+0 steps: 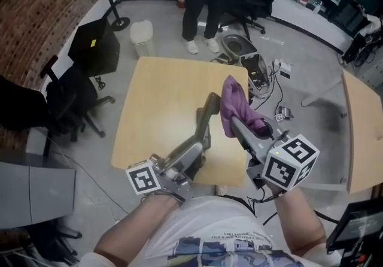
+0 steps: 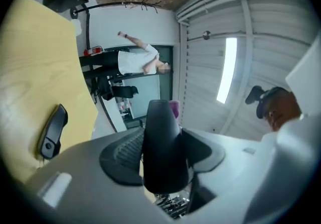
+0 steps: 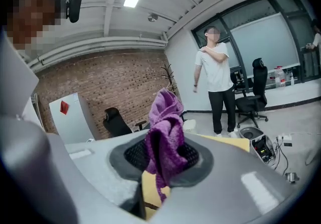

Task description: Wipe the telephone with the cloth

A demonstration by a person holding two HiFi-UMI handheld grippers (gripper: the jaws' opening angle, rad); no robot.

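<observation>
Left gripper (image 1: 202, 139) held above the worktop (image 1: 149, 98), its fingers clamped on the dark telephone (image 1: 208, 113) — right gripper (image 1: 238, 125) alongside, fingers pinching the purple cloth (image 1: 235, 101) just beside the telephone.

The telephone handset (image 1: 207, 116), dark, slim and gently curved, stands tilted in the air, clamped at its lower end by the left gripper (image 1: 200, 140). The purple cloth (image 1: 237, 106), crumpled and bunched, sits pinched in the right gripper (image 1: 240, 126), just beside the handset's top.
</observation>
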